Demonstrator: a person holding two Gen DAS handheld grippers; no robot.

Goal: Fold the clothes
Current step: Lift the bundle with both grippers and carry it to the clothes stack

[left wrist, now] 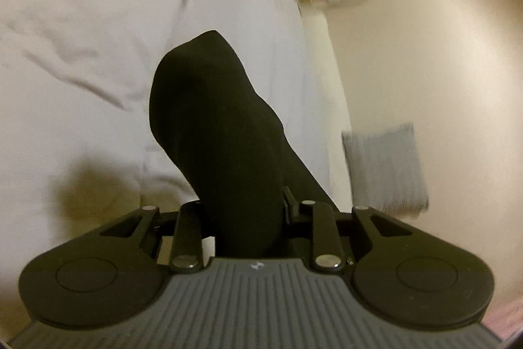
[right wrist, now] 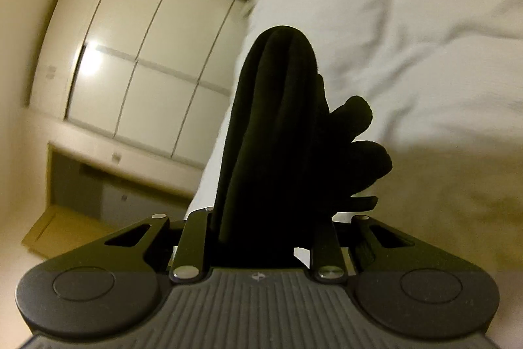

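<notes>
Bunching between both tongs (left wrist: 242,201) (right wrist: 264,218), black garment (left wrist: 215,120) (right wrist: 281,126) clamped.

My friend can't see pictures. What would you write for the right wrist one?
The right hand-held gripper is shut on a bunched black fabric garment that stands up in front of the camera. Behind it lie a rumpled white bedsheet and a blurry white panelled wardrobe.

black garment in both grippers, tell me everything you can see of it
The black garment is soft, matte, knit-like cloth, bunched into thick folds. The left gripper and right gripper each clamp a bunch of it, which rises ahead of the fingers over the white bedding. In the right view, rounded lobes bulge sideways. Its type and full shape cannot be told.
</notes>
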